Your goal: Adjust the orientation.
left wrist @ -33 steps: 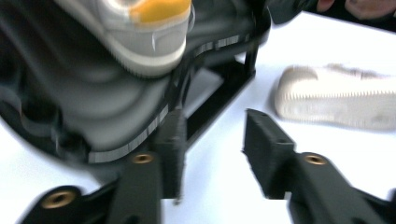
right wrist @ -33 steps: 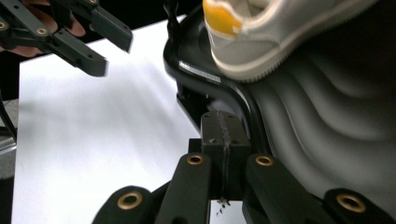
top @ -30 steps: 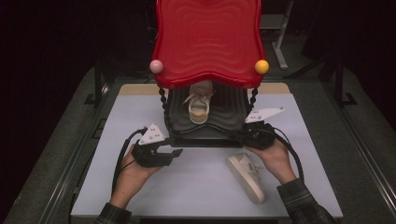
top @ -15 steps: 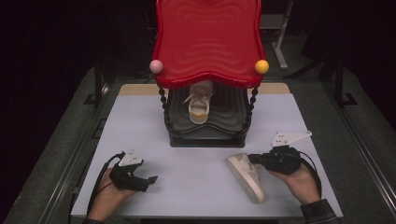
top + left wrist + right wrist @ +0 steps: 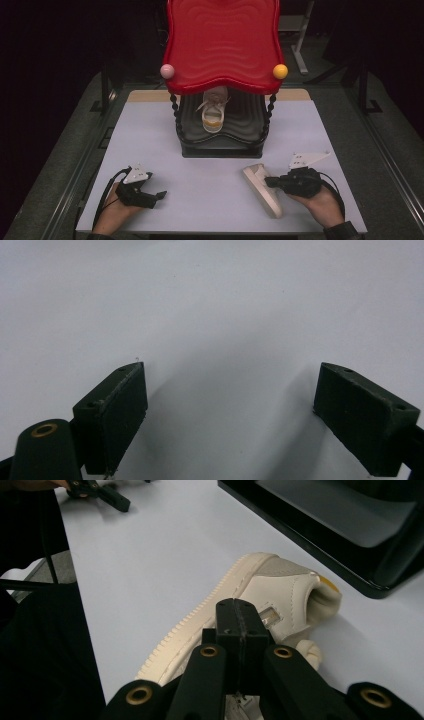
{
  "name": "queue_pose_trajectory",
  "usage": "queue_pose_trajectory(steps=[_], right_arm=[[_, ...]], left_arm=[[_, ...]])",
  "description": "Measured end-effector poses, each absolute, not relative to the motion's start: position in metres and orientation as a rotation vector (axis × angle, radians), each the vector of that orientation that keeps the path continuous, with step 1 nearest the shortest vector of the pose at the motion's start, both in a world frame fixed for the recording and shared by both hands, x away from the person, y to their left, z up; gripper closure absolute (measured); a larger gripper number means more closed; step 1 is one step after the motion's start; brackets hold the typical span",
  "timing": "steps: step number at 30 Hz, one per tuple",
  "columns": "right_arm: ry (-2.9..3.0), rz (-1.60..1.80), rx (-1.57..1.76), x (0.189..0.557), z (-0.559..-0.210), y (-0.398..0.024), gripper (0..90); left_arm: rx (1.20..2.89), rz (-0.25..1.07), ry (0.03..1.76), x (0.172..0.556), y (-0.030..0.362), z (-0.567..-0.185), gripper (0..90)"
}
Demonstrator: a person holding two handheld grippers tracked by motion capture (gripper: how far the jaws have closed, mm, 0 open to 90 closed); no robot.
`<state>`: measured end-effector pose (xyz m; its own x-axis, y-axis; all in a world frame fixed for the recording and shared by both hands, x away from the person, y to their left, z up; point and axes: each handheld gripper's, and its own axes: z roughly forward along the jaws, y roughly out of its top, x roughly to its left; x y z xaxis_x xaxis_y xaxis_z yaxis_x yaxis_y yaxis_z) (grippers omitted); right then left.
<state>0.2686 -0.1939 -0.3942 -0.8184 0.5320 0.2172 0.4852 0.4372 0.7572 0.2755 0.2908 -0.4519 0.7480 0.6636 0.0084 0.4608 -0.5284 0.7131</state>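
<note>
High view: cream shoe lying on its side on the white table, near the front right, just before the black-and-red rack holding a second shoe. Right tongs at the shoe's side; left tongs well apart at front left.

Left gripper view: left tongs spread wide, just been opening, bare table between.

Right gripper view: right tongs shut, empty, over the cream shoe.

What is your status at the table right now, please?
Left tool open, nothing between its jaws. Right tool shut, at the loose shoe lying on its side. Second shoe on the rack. Nothing in the way.
</note>
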Motion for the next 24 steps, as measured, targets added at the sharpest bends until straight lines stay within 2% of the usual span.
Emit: queue_pose_trajectory(steps=[16,24], right_arm=[[2.775,1.388,0.710,0.255,-0.402,-0.138,89.6],[2.843,1.364,0.668,0.245,-0.412,-0.124,89.6]], left_arm=[[2.221,0.362,0.842,0.276,0.291,-0.452,13.2],[2.222,0.361,0.842,0.276,0.291,-0.452,13.2]])
